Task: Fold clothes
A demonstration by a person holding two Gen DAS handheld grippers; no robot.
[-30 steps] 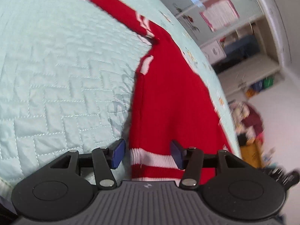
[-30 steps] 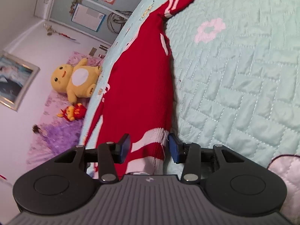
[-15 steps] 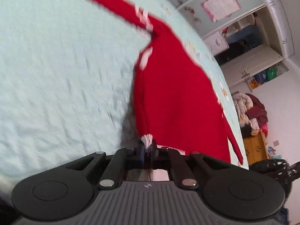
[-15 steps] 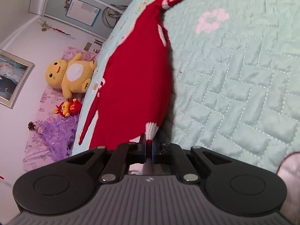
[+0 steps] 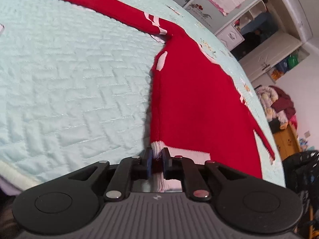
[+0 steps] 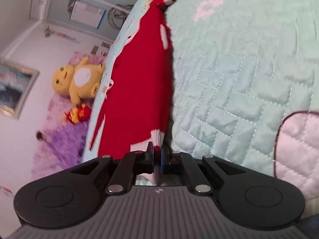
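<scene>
A red knit sweater (image 5: 195, 103) with a white-striped hem lies spread on the pale green quilted bedspread (image 5: 69, 83), 1 sleeve stretched out toward the far edge. The left gripper (image 5: 157, 160) has its fingers pinched narrow on 1 bottom corner of the hem; the right gripper (image 6: 157, 157) is clamped the same way on the other corner. Holding both corners at once would keep the hem straight and taut, so I judge the bottom edge could be carried up evenly toward the shoulders. A yellow plush toy (image 6: 79, 81) sits beyond the bed.
</scene>
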